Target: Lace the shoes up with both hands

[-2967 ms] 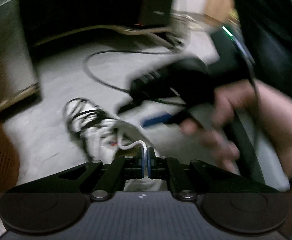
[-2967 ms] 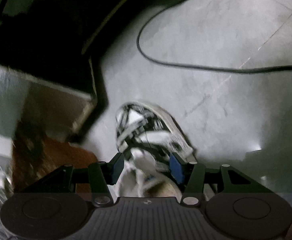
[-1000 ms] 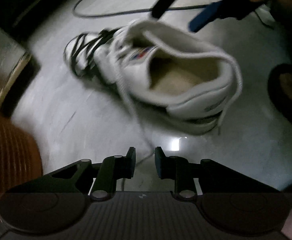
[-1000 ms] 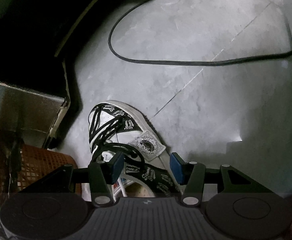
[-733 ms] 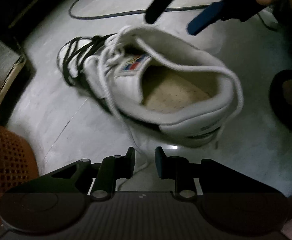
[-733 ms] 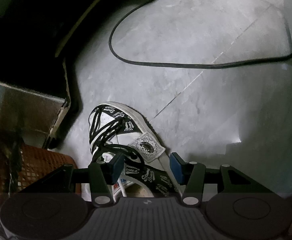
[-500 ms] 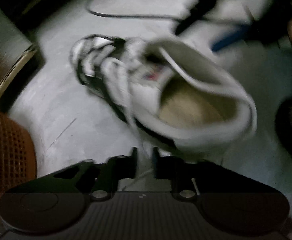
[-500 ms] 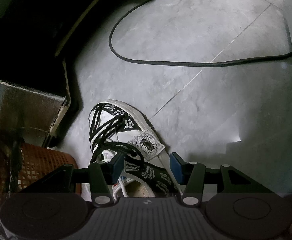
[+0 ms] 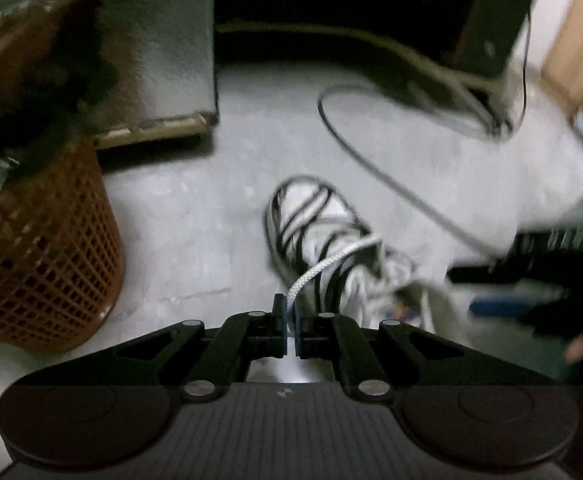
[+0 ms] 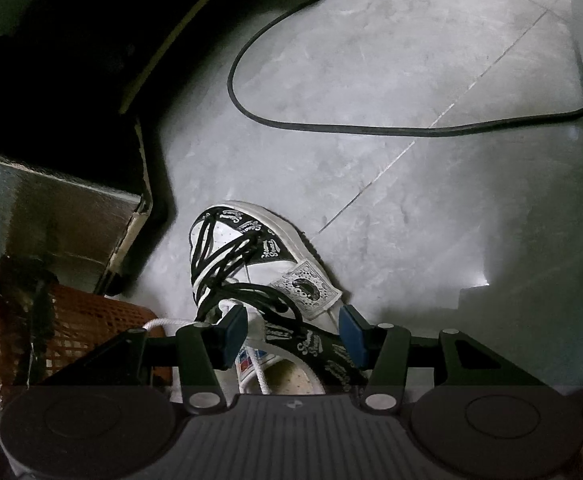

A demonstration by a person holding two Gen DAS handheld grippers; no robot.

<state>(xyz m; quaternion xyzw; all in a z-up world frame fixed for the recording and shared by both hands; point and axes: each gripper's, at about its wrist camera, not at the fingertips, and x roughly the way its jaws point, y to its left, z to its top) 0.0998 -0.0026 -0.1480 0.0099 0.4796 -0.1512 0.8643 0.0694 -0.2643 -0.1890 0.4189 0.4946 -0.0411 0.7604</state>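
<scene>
A white high-top shoe (image 10: 251,256) with black printed straps lies on the grey floor, toe pointing away. In the left wrist view the shoe (image 9: 323,232) sits just beyond my left gripper (image 9: 289,320), which is shut on a white lace (image 9: 323,266) stretched taut from the shoe's eyelets. My right gripper (image 10: 293,332) hovers open over the shoe's tongue and collar, its blue pads on either side of a black strap (image 10: 315,350). The white lace (image 10: 163,323) also runs off to the left in the right wrist view. The other gripper and a hand are blurred at the left wrist view's right edge.
An orange mesh basket (image 9: 39,256) stands left of the shoe, beside a grey box (image 9: 163,48). A black cable (image 10: 371,128) curves across the floor beyond the toe. Dark furniture fills the upper left.
My left gripper went from open behind the shoe to shut on the white lace, and has drawn it taut toward the left. The right gripper has stayed open above the shoe.
</scene>
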